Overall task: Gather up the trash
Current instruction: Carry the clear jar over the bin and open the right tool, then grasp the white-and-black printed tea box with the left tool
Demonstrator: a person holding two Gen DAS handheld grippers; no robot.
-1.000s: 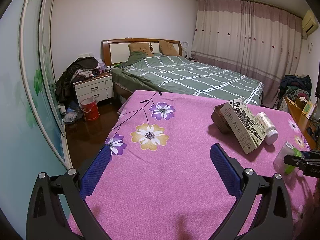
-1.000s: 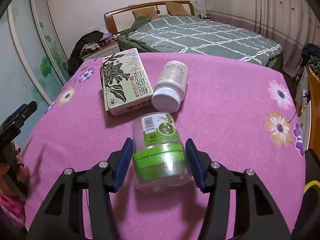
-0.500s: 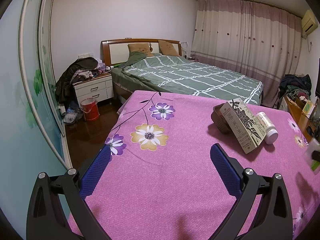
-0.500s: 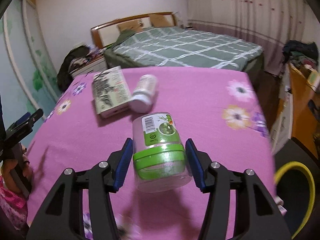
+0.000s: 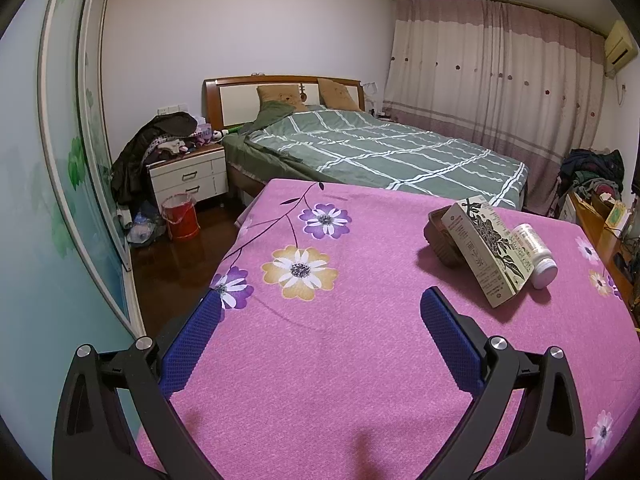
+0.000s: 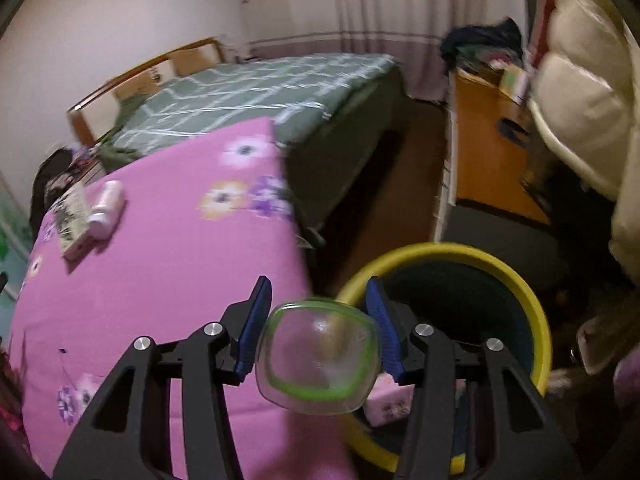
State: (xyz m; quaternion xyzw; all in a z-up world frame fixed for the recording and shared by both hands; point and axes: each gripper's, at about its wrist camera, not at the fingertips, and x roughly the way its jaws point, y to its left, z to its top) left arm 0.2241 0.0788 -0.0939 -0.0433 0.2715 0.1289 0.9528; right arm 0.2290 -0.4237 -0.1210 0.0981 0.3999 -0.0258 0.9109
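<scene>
Worktop (image 5: 320,360): pink-magenta cloth printed with purple, yellow and white flowers on dark stems. Carton (image 5: 486,258): cream with a black floral print. Bottle (image 5: 534,248): white, with a white cap. Tray (image 5: 440,236) behind the carton: dark brown. Jar (image 6: 318,354): clear plastic with a bright green band. Bin (image 6: 516,280): yellow rim, dark interior. Left gripper (image 5: 320,328) and right gripper (image 6: 320,310): black frames with blue pads. Bed (image 5: 380,156): green cover with a white grid. Bucket (image 5: 181,216) on the floor: red.
</scene>
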